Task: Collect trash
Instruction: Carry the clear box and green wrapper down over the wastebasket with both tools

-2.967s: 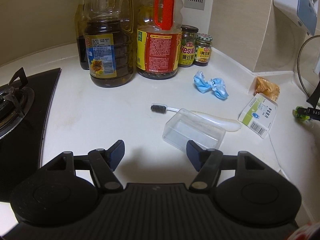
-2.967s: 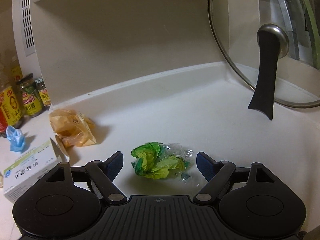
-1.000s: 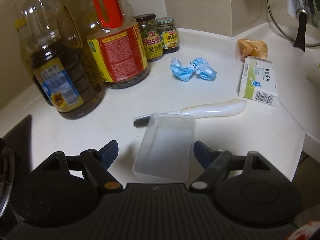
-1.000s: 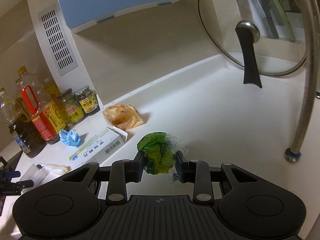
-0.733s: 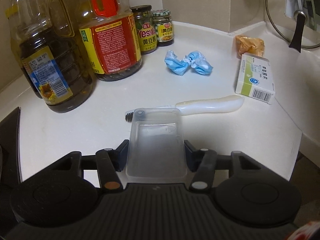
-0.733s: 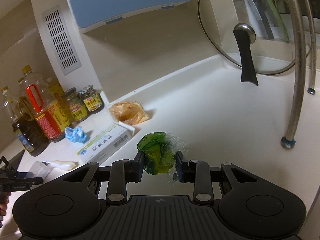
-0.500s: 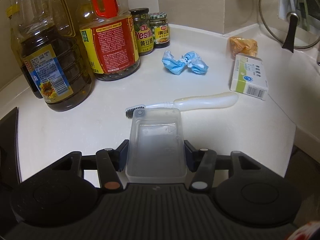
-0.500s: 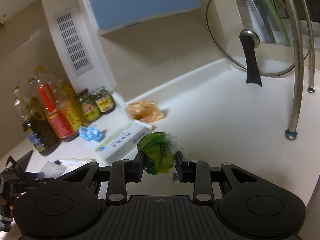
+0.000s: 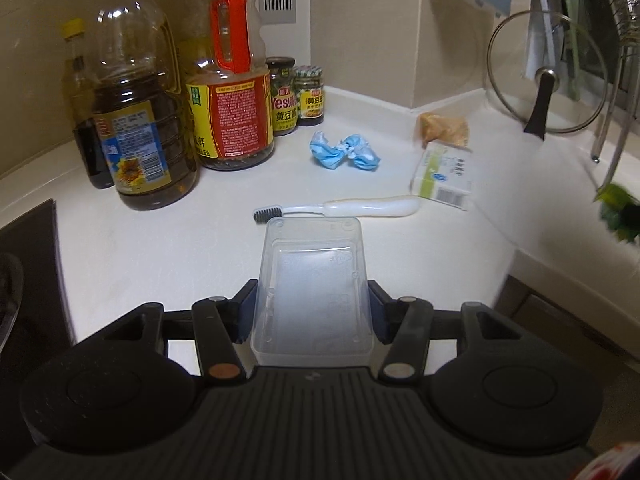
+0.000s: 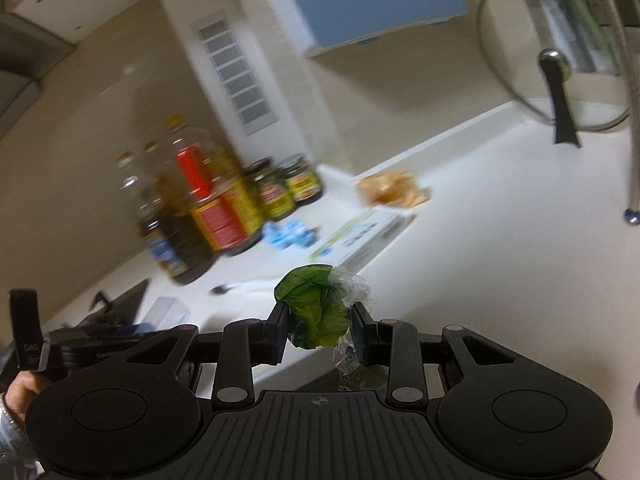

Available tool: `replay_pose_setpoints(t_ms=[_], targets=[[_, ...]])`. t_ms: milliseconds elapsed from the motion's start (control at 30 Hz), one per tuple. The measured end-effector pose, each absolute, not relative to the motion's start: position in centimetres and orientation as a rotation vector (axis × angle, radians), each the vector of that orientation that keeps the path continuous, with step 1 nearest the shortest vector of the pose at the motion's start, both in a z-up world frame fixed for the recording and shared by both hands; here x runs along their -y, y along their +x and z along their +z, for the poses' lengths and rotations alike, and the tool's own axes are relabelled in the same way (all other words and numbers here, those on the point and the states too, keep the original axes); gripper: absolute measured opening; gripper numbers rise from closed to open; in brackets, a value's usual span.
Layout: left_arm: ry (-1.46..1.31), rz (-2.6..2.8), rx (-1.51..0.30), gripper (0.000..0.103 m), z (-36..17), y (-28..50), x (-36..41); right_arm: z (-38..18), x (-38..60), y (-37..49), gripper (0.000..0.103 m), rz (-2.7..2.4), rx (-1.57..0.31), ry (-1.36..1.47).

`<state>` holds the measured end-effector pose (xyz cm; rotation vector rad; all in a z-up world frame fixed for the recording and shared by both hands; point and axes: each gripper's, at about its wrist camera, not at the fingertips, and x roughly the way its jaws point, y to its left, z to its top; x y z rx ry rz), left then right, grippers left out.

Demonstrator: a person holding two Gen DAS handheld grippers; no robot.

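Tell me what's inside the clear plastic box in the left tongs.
Nothing shows inside the clear plastic box: through its walls only the white counter appears. The toothbrush lies just beyond its far rim, outside.

The countertop (image 9: 168,248) was creamy white. The clear plastic box (image 9: 312,280) looked colourless with a faint bluish cast. The crumpled wrapper (image 10: 316,308) was bright green with clear film. A wad (image 9: 344,152) was light blue, a bag (image 9: 442,128) orange-tan, a carton (image 9: 442,176) white with a green band. One oil bottle (image 9: 234,92) bore a red handle and a red-and-yellow label.
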<state>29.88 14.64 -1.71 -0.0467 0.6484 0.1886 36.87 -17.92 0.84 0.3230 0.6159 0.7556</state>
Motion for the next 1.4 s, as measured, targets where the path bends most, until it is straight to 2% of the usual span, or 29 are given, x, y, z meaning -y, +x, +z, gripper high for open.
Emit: replay_pose_setpoints(t_ms=[300,633,967,1400], targets=[[-0.103,0.174,-0.655,0.053,-1.8,24.1,-9.2,-1.8,17.4,33.1,0.033,0.904,-0.725,0.275],[-0.187,0.185,-0.751,0.053,-6.3,20.1,-3.5,-7.6,17.7,30.0,0.033,0.949,-0.896,0.144],[-0.261,0.235,-0.863,0.053,-12.1,19.1,-1.0,-13.4,17.0,28.1,0.033,0.948,-0.947,-0.036],[-0.291,0.251,-0.908,0.053,-16.5,19.8,-0.9,-18.5,15.7,28.9,0.033,0.940,-0.977,-0.076]])
